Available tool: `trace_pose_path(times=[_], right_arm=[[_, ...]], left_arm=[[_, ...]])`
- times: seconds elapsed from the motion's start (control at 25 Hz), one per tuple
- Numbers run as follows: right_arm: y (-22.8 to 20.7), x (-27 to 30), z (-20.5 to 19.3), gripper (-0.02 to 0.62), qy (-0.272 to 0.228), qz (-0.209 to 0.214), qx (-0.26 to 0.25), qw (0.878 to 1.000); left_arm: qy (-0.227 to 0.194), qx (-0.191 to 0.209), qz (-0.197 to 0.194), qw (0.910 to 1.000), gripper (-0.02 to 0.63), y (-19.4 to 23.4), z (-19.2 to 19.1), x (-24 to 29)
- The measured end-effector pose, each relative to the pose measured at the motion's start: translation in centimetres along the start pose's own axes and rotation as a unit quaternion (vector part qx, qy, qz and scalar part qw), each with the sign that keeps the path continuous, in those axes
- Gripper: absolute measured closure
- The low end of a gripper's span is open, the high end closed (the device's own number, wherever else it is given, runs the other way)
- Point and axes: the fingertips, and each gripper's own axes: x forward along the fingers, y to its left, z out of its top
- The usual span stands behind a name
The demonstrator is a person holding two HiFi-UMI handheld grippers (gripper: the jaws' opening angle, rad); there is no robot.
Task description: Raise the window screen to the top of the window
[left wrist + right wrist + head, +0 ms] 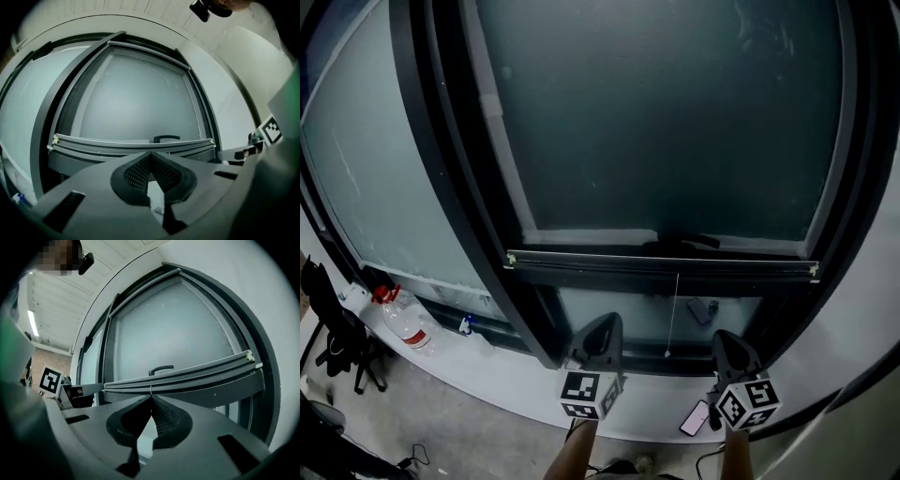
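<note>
The left gripper (603, 323) and right gripper (727, 337) are both pinched shut on nothing. Just ahead and slightly above them sits the screen's bottom rail (661, 263), which looks light and stiff (the mesh likely flimsy). The handle (680, 242) looks like the best hold.

Frosted side window (384, 178) at 10 o'clock, black chair (333, 342) and water bottle (408, 323) at 8, grey floor (441, 412), ceiling strip light (33, 322)

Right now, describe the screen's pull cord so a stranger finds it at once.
Start at the big dark window and drop to the horizontal bar with pale end caps. Near its middle hangs the cord, the only thin pale vertical line.
</note>
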Motion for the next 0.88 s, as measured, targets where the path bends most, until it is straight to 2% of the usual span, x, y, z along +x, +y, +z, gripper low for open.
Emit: trace_pose_path(times=[0.16,0.2,0.28,0.32,0.36,0.4,0.44,0.48,0.52,0.6,0.68,0.76,0.84,0.88], right_arm=[[-0.4,1.8,0.7,0.591,0.009,0.011,-0.039,0.999],[-0.4,2.4,1.0,0.591,0.015,0.017,-0.059,0.998],[-0.2,3.8,1.4,0.591,0.039,0.036,-0.121,0.991],[0.0,4.6,1.7,0.591,0.054,0.044,-0.168,0.983],[0.0,5.5,2.0,0.589,0.071,0.047,-0.223,0.971],[-0.1,6.5,2.4,0.588,0.089,0.045,-0.285,0.953],[-0.3,7.3,2.5,0.581,0.110,0.042,-0.351,0.929],[-0.4,8.1,2.6,0.537,0.130,0.041,-0.414,0.900],[-0.5,8.8,2.5,0.532,0.148,0.043,-0.472,0.868],[-0.6,10.1,2.4,0.528,0.172,0.048,-0.562,0.808],[-1.2,10.9,2.2,0.528,0.194,0.056,-0.617,0.760],[-2.3,11.3,1.7,0.528,0.229,0.066,-0.648,0.724],[-3.8,11.3,1.2,0.529,0.266,0.070,-0.661,0.698],[-4.5,11.2,1.1,0.529,0.281,0.070,-0.663,0.690]], left_arm=[[-0.001,0.011,-0.013,0.9999,0.604,0.1,0.2,2.2],[0.002,0.026,-0.020,0.9995,0.604,0.2,0.3,2.8],[0.019,0.096,-0.044,0.9942,0.604,-0.1,0.4,4.2],[0.035,0.150,-0.060,0.9862,0.604,-0.3,0.2,4.9],[0.054,0.211,-0.074,0.9731,0.603,-0.3,0.0,5.7],[0.076,0.272,-0.085,0.9554,0.601,-0.3,-0.3,6.4],[0.099,0.327,-0.095,0.9352,0.596,-0.1,-0.6,7.0],[0.122,0.370,-0.104,0.9149,0.546,0.3,-1.0,7.5],[0.145,0.407,-0.111,0.8949,0.512,0.8,-1.4,8.0],[0.181,0.476,-0.114,0.8530,0.502,2.4,-1.9,8.4],[0.200,0.532,-0.111,0.8150,0.502,4.3,-2.0,8.6],[0.216,0.565,-0.109,0.7890,0.502,6.0,-2.0,8.7],[0.234,0.586,-0.105,0.7683,0.502,7.6,-2.1,8.7],[0.243,0.594,-0.103,0.7598,0.502,8.3,-2.2,8.6]])
